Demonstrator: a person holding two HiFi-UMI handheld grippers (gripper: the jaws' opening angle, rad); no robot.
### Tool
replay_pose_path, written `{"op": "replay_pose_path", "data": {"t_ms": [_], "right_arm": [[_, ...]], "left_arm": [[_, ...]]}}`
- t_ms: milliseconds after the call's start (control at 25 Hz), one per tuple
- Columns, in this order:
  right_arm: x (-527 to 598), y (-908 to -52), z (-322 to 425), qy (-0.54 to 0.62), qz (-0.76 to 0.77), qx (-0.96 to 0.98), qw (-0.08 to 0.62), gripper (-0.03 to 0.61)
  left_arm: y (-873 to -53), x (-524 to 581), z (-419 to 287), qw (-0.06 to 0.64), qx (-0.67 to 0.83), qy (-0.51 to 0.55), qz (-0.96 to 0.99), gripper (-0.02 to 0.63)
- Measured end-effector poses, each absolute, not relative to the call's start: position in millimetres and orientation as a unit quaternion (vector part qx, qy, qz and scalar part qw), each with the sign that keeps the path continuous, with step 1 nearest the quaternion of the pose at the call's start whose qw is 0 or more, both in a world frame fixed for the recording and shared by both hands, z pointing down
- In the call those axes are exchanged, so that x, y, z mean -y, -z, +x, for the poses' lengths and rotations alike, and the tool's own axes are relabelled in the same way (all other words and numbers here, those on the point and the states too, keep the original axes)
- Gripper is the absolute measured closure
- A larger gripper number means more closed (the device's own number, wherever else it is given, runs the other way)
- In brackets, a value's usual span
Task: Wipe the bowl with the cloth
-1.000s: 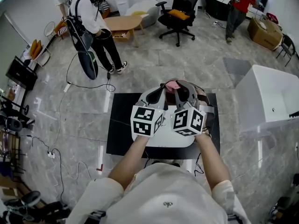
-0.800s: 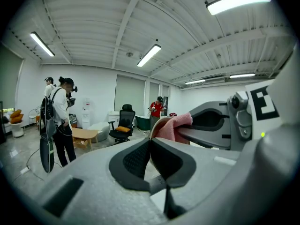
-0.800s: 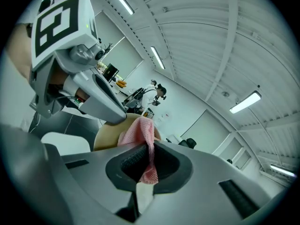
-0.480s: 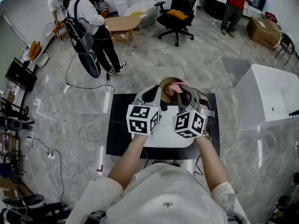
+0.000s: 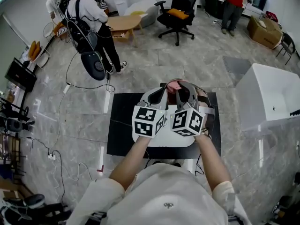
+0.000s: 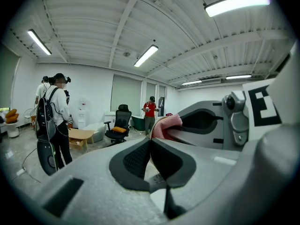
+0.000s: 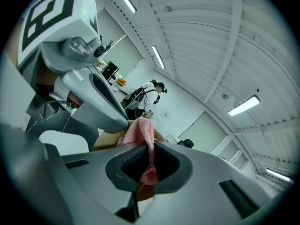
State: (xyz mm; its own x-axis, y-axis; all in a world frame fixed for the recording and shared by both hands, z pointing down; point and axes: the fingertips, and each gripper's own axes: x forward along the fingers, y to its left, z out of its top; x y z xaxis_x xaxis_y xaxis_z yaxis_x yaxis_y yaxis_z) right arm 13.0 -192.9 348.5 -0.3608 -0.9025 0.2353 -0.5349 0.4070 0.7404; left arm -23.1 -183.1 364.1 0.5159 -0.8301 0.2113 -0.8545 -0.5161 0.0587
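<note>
In the head view both grippers are raised close together over the white table [image 5: 174, 140], jaws pointing up and away from me. My left gripper [image 5: 161, 90] is shut, with a thin pale edge of the brown bowl [image 5: 203, 99] pinched between its pads [image 6: 140, 159]. The right gripper [image 5: 181, 86] is shut on the pink cloth [image 5: 173, 85], which hangs folded between its pads [image 7: 130, 163] and bunches above them [image 7: 140, 131]. The cloth lies against the bowl's tan wall [image 7: 108, 142], right beside the left jaw tip. Most of the bowl is hidden behind the grippers.
A black mat [image 5: 121, 125] lies under the white table. A white tub [image 5: 269, 97] stands at the right. Two people with gear [image 5: 89, 18] stand at the back left, near cables on the floor [image 5: 70, 86]. An office chair [image 5: 180, 8] is further back.
The grippers dipped and came back, the cloth sliding over the bowl. The brown rim that showed above them half a second ago is covered again. The people behind have shifted.
</note>
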Motion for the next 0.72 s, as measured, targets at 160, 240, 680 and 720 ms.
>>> {"op": "replay_pose_path", "data": {"t_ms": [160, 240, 680, 720], "right_arm": [[188, -350, 5, 0.293, 0.453, 0.776, 0.327, 0.563], [187, -354, 3, 0.290, 0.449, 0.779, 0.328, 0.563], [175, -384, -8, 0.265, 0.382, 0.806, 0.366, 0.563], [172, -388, -10, 0.268, 0.373, 0.807, 0.371, 0.563]], "left_arm": [[-361, 178, -16, 0.074, 0.480, -0.076, 0.871, 0.595], [-361, 176, -18, 0.073, 0.480, -0.076, 0.871, 0.597], [-357, 177, -22, 0.074, 0.487, -0.070, 0.867, 0.595], [-357, 176, -22, 0.073, 0.488, -0.070, 0.867, 0.595]]}}
